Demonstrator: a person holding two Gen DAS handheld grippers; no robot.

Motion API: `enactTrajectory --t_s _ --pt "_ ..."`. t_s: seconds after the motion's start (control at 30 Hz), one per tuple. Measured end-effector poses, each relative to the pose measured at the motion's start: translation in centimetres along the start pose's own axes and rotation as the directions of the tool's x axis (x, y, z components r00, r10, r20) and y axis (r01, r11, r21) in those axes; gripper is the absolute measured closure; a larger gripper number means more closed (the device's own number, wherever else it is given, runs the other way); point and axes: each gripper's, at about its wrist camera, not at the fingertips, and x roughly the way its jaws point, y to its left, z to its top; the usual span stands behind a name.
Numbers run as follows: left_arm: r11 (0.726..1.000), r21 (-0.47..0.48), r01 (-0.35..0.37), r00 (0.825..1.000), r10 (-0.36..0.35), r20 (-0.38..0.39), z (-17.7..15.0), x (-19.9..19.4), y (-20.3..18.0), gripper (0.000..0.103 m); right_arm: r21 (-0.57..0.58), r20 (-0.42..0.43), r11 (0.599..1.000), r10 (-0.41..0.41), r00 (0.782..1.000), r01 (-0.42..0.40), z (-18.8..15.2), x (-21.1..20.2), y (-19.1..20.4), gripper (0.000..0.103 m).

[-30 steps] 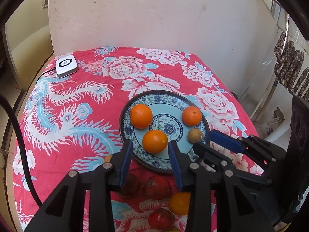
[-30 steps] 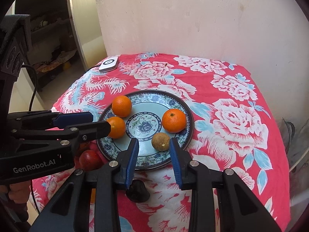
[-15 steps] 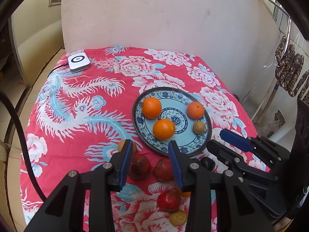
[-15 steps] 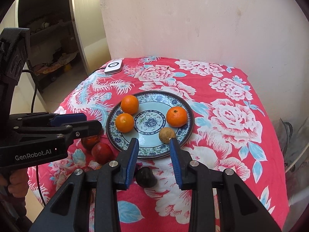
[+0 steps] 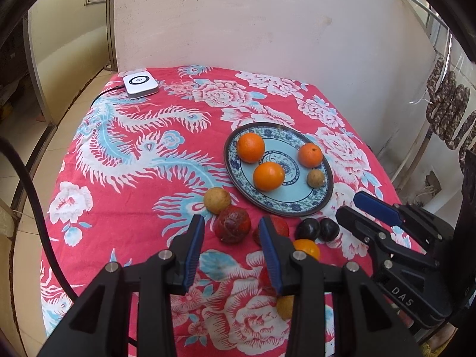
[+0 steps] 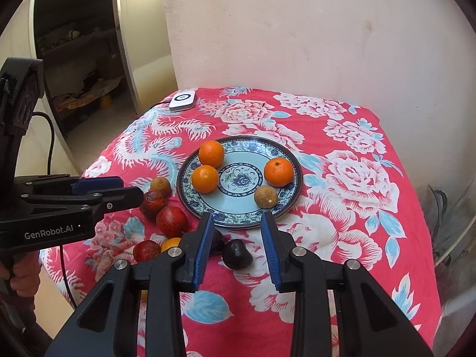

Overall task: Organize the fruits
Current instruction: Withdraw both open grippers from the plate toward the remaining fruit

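Left tool (image 5: 230,238) and right tool (image 6: 236,235) both partly open, empty, hovering over surface (image 5: 134,208). Ahead of both: plate (image 6: 285,205) with three oranges (image 6: 211,153) and one brown fruit (image 6: 265,196). Red fruits (image 5: 232,226), dark plum (image 6: 237,253) loose just beyond fingertips.

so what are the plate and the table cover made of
Plate: looks like glazed ceramic, since it is glossy with a painted blue floral pattern and a dark rim; melamine is possible. Cover: soft printed cloth, matte and slightly fuzzy like a towel or blanket, and it drapes over the table edge.
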Motion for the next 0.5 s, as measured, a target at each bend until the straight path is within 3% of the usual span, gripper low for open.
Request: enactTrajectory --t_s 0.5 --pt "0.999 -0.033 -0.016 1.000 0.015 -0.026 -2.3 -0.7 2.1 0.063 0.004 -0.026 0.999 0.035 0.999 -0.035 -1.3 -0.4 1.8 0.069"
